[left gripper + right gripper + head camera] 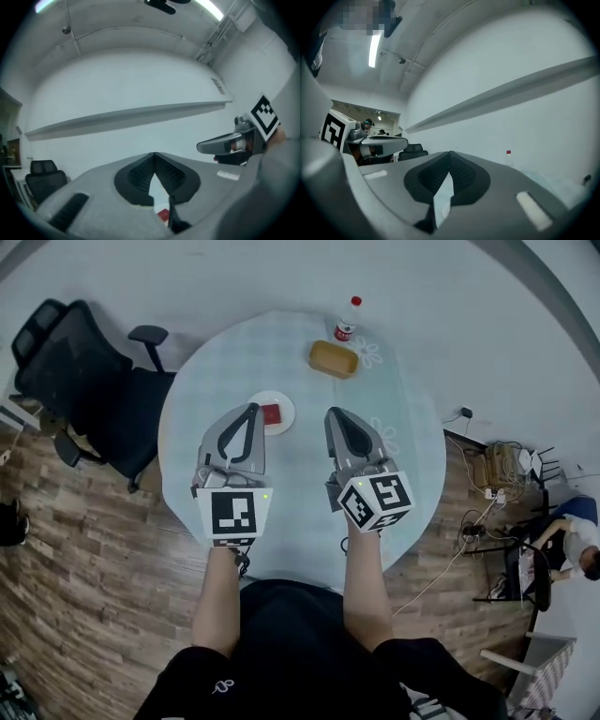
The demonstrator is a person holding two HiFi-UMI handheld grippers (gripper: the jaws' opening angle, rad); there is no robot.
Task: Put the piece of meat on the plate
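A small red piece of meat (272, 413) lies on a white plate (287, 422) near the middle of the round table (281, 352). My left gripper (251, 410) is held above the table with its tip over the plate's left edge; its jaws meet and hold nothing. My right gripper (335, 415) hovers to the right of the plate, also shut and empty. In the left gripper view the closed jaws of the left gripper (153, 155) point level, and a bit of the meat (163, 214) shows below them. In the right gripper view the right gripper (450, 153) points level too.
A yellow-brown tray (334, 359) and a red-capped bottle (348, 320) stand at the table's far side. A black office chair (84, 381) stands left of the table. Cables and boxes (497, 470) lie on the floor at the right, near a seated person (577, 540).
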